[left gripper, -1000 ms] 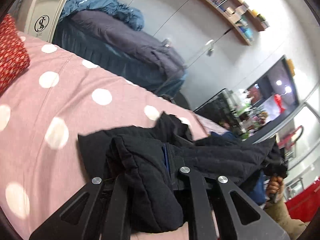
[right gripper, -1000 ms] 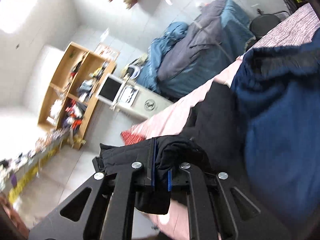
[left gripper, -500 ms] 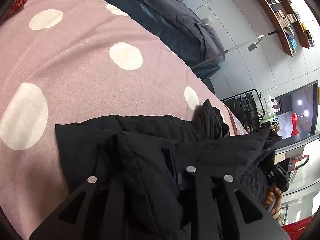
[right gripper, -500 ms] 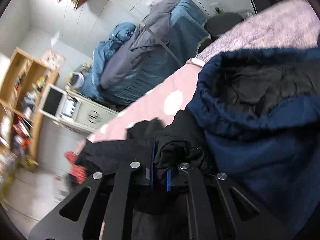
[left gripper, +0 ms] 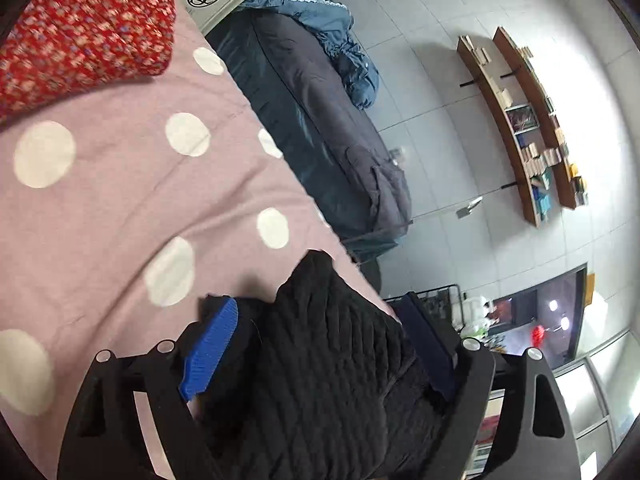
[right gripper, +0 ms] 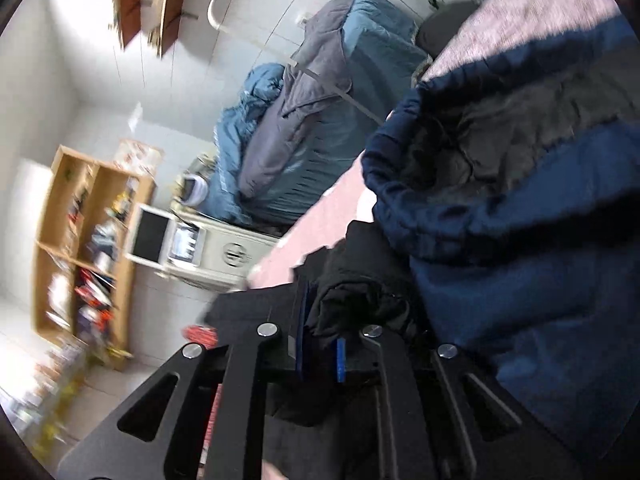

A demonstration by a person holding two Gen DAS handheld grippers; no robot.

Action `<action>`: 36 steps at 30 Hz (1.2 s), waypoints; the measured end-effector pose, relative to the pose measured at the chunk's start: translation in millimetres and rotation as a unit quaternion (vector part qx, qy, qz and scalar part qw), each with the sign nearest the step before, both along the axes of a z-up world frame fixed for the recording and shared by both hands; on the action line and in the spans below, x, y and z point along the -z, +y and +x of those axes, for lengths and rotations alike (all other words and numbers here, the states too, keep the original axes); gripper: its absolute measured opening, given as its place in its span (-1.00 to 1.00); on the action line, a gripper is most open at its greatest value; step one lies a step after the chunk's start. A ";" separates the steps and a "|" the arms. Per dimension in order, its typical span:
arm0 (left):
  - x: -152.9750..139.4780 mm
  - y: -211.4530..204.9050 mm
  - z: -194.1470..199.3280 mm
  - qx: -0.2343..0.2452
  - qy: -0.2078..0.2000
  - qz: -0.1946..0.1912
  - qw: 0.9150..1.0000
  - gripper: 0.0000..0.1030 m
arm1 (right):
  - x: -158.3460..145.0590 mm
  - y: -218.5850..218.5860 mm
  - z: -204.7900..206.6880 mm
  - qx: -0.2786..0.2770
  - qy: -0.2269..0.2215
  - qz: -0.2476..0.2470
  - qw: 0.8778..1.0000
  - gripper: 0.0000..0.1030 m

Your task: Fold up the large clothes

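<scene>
A black quilted jacket [left gripper: 332, 360] lies bunched on the pink polka-dot bed [left gripper: 120, 184]. My left gripper [left gripper: 316, 304] is open, its jaws still opening. The jacket lies loose between its blue pads [left gripper: 208, 344], and the left pad stands clear of the cloth. In the right wrist view, my right gripper [right gripper: 320, 328] still has a fold of the black jacket [right gripper: 352, 292] pinched between its pads, and its jaws are starting to open. A navy hooded jacket [right gripper: 520, 248] lies just to the right of that fold.
A red patterned pillow [left gripper: 80, 28] lies at the head of the bed. A pile of blue and grey bedding [left gripper: 320, 120] runs along the bed's far side. Wall shelves [left gripper: 532, 132], a wooden bookcase [right gripper: 88, 240] and a white machine with a screen [right gripper: 180, 240] stand around the room.
My left gripper has let go of the black jacket, spread wide and rolled, and the pillow has come into its view. My right gripper has sunk toward the bed with its fold, pads slightly apart.
</scene>
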State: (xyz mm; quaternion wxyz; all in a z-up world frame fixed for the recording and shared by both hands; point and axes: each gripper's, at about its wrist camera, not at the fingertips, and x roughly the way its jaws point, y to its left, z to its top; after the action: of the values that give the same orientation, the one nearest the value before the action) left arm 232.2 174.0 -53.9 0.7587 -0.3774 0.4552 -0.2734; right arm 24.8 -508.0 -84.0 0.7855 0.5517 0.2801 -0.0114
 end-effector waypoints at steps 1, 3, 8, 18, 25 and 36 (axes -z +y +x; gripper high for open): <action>-3.1 -0.4 -6.7 0.012 -0.002 0.014 1.000 0.58 | 1.5 -1.8 -3.3 0.004 -0.015 0.024 1.000 -0.63; -12.5 -11.3 -28.3 0.045 -0.020 0.058 0.997 0.59 | 3.7 -4.0 -10.8 0.015 -0.043 0.066 0.997 -0.41; -21.7 -55.6 -75.9 0.109 -0.074 0.148 0.980 0.65 | 6.7 -6.1 -38.2 0.079 -0.128 0.174 0.973 0.42; -17.8 -154.1 -145.5 0.152 -0.180 0.286 0.929 0.73 | -95.2 73.3 -85.1 0.025 -0.054 -0.155 0.986 0.53; 19.2 -184.1 -151.4 0.159 -0.143 0.313 0.925 0.79 | -87.1 201.1 -75.0 -0.105 0.069 -0.449 0.884 0.56; 69.7 -211.7 -129.1 0.182 -0.113 0.391 0.895 0.91 | -11.3 242.9 -42.6 -0.115 0.209 -0.625 0.743 0.89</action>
State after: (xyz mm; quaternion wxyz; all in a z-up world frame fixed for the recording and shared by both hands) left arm 103.0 -37.7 -123.6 0.8286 0.0728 0.4971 -0.2470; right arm -17.9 -265.0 -72.7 0.8711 -0.1160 0.4291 -0.2085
